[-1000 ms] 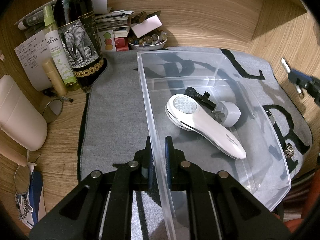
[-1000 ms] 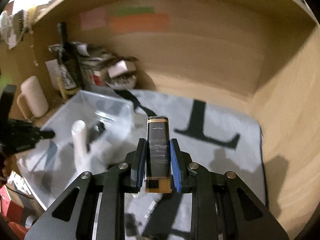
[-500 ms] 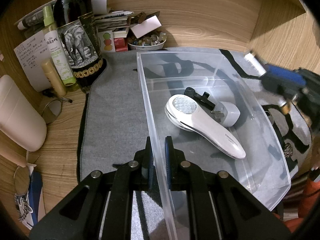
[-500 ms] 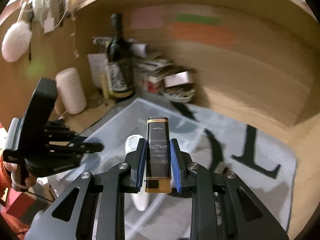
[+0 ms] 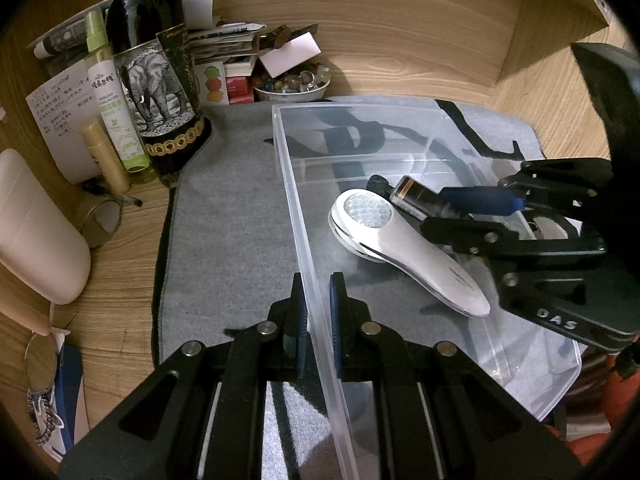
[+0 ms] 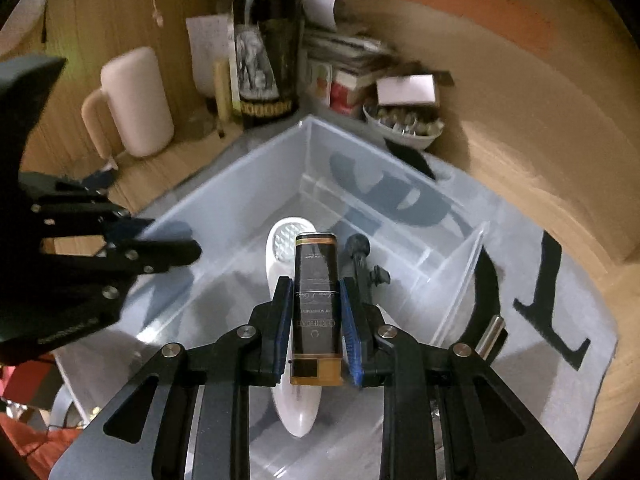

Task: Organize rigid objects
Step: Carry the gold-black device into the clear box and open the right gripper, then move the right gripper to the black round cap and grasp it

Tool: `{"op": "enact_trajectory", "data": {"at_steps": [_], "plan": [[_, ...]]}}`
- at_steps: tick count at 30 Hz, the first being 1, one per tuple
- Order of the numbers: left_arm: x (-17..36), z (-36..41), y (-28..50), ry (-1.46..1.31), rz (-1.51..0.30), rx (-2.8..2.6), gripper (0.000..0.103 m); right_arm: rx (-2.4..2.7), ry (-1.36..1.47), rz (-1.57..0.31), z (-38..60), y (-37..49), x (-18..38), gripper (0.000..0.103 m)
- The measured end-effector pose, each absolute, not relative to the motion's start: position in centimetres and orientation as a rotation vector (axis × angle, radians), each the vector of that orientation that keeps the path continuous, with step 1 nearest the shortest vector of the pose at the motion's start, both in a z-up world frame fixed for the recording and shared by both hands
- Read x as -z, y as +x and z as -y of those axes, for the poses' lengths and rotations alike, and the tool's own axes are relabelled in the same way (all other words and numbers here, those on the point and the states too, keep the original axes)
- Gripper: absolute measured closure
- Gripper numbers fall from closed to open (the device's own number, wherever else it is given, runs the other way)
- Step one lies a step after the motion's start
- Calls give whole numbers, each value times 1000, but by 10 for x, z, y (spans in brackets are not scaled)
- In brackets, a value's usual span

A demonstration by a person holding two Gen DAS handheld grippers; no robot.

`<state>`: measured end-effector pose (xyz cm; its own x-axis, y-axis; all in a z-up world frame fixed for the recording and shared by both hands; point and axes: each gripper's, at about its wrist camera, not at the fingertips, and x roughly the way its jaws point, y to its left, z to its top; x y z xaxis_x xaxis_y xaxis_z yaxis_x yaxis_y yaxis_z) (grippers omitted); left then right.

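While my left gripper (image 5: 317, 312) clamps the bin (image 5: 288, 184) wall to steady it, my right gripper (image 6: 316, 312), jaws clenched on the tube (image 6: 316, 300), hangs over the bin's near compartment, above the white device (image 5: 408, 248), for release inside.

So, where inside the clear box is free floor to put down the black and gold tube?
Free floor in the clear box: between the wall gripped by the left gripper and the white device, and the far end beyond the device. Crowded: the middle, with the black item beside the device, under the tube in the right gripper.
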<state>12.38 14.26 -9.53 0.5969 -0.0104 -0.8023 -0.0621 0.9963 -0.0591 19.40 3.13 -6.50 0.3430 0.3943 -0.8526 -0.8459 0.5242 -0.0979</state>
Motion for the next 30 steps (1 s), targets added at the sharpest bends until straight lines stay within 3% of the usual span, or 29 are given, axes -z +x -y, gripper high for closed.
{"op": "enact_trajectory", "data": {"at_steps": [8,10,12,18,30], "plan": [[96,-142,123,-81,-930,-29,93,-859,-604,-923,-33,200,72,81],[96,-141,123,-81,-931,-29,93,-853,-594,-914,-32,201,69,75],[96,-142,123,-81,-930,-30,93,-843,-584,-888,-30,200,63,62],[96,-142,123,-81,-930,-29,93,-820,-547,-815,-18,200,41,48],[96,-142,123,-79,-930,-29,93,-718,-469,-715,33,201,1,41]]}}
